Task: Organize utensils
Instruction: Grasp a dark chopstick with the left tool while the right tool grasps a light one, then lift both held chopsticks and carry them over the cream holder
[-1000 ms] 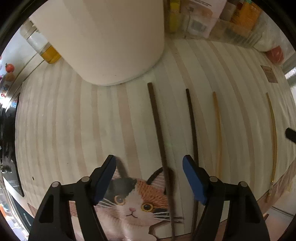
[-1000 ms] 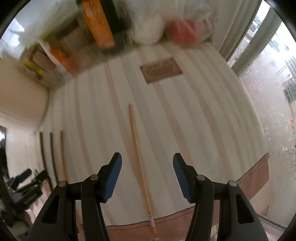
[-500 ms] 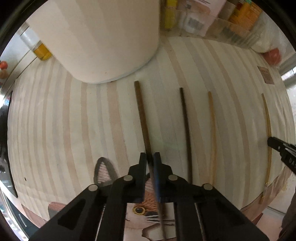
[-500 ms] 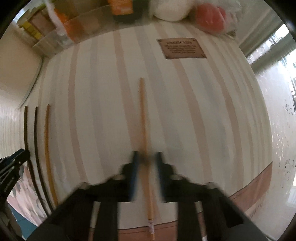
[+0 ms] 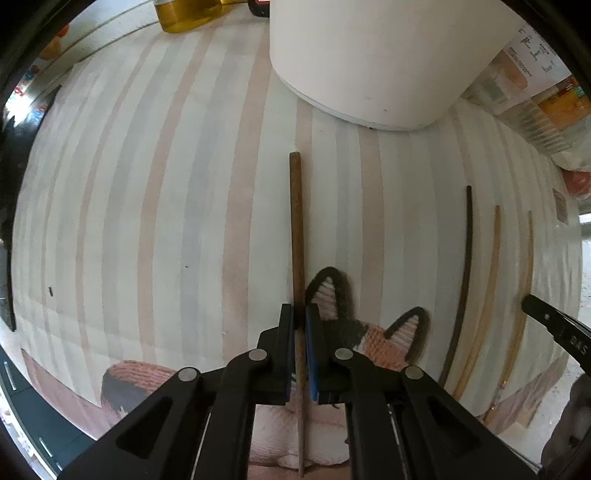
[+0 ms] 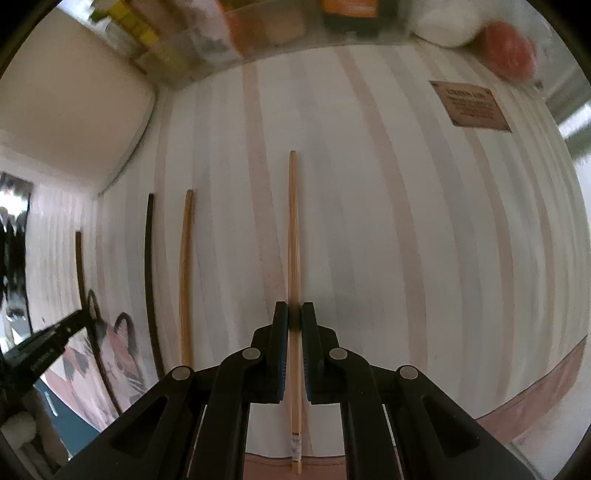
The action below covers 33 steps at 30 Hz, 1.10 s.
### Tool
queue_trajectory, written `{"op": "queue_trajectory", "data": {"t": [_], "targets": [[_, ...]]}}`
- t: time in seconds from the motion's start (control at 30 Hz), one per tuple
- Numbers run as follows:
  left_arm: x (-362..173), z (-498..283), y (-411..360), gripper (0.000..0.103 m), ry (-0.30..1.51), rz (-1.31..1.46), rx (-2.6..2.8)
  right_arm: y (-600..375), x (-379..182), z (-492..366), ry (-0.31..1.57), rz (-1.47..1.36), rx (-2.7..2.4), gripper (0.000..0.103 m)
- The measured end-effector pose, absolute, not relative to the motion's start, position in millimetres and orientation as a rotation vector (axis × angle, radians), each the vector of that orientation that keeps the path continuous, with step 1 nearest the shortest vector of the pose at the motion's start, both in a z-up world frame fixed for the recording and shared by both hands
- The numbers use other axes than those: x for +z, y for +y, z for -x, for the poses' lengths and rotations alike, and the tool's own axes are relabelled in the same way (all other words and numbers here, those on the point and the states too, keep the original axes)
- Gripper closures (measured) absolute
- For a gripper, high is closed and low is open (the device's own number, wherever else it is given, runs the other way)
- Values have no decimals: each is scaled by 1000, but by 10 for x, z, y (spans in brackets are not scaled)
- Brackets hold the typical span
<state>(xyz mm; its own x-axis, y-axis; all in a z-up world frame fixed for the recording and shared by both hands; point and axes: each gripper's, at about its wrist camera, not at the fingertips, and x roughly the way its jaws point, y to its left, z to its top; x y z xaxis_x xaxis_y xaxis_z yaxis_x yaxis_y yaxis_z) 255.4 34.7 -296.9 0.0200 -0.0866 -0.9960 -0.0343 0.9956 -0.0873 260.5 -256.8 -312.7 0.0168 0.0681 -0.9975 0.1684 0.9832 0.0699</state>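
A dark brown chopstick (image 5: 296,236) is being gripped by the left gripper (image 5: 299,317), whose blue-padded jaws are being pressed flat against its sides at roughly mid-length. Beneath those jaws a cat-shaped mat (image 5: 354,332) is lying on the striped tablecloth (image 5: 166,221), and the gripped stick is running just beside the cat's left ear. Its far end is being pointed toward a large white cylindrical container (image 5: 373,62) and is stopping short of the container's base.

A pale bamboo chopstick (image 6: 293,258) is being clamped in the same way by the right gripper (image 6: 294,317) — jaws closed onto it with only the stick's width between them. Its near end is reaching over the reddish hem of the tablecloth; whether it is being lifted clear of the cloth cannot be told.

Between the two held sticks, a black chopstick (image 6: 149,280) and a second light wooden chopstick (image 6: 185,277) are lying side by side and apart, to the right of the cat mat and parallel to the held ones.

Farther from the mat, a brown label patch (image 6: 471,105) is lying flat on the cloth — beyond it, boxes and packages (image 6: 258,33) are being kept along the cloth's far edge, blurred.
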Motion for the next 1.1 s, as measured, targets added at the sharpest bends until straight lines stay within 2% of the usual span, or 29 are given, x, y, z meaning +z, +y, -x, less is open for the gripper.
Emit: {"op": "queue_trajectory", "data": {"t": [0.27,0.5,0.6,0.67,0.83,1.1], "targets": [[-3065,-2530,292,86,1577,56,-112,-2501,-3165,-3025,1622,-112,-74,95],[-3137,-2558,89,86,1581,14,-99,-2299,-3293,-3330,1619,-54,-100,94],[-3147,-2617,-45,90,1563,1,-92,-2239,-3310,-3449,1571,-16,-104,95],[-3143,-2628,-73,99,1550,-13,-88,-2222,-3302,-3525,1554,-27,-101,96],[-3028,-2698,-38,99,1500,20,-77,-2332,-3189,-3505,1513,-102,-63,96],[-2644,-2609,109,99,1402,34,-78,-2479,-2610,-3450,1389,-177,18,96]]}}
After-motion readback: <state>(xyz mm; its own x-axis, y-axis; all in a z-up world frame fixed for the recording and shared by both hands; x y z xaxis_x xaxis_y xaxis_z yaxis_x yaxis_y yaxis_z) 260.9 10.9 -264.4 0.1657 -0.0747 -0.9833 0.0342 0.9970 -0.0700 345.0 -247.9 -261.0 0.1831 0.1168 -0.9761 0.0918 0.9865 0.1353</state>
